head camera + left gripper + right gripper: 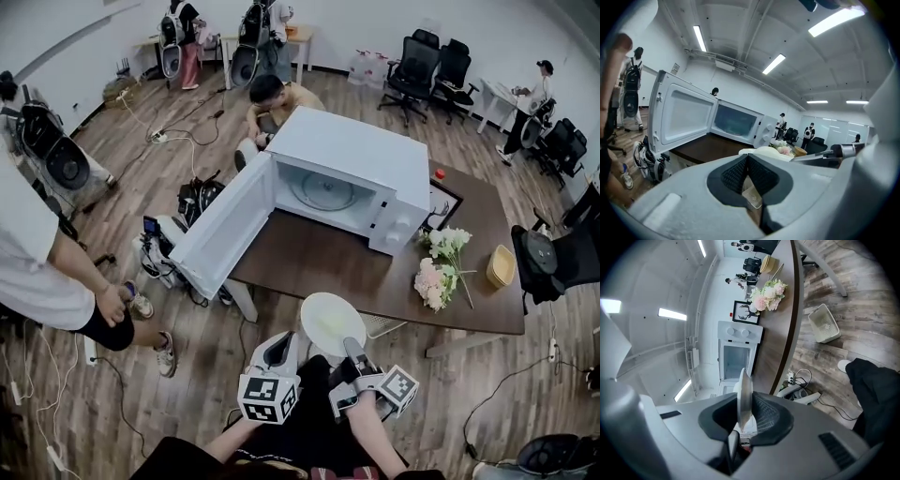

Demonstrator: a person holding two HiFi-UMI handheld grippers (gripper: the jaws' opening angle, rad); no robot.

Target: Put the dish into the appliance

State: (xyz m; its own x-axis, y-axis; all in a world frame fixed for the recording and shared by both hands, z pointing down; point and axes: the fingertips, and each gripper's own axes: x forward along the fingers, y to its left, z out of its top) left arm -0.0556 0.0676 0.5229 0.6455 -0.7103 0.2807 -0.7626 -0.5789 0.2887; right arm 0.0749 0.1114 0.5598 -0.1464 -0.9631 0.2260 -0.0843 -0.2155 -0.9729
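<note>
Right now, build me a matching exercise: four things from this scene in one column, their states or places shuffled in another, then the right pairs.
1. plate
2. microwave door
3. flowers
4. left gripper

A. swung open
B. shut, nothing between its jaws
C. gripped by its rim in the right gripper
D. lying on the table, beside the microwave

Pairs: 1-C, 2-A, 3-D, 4-B
</note>
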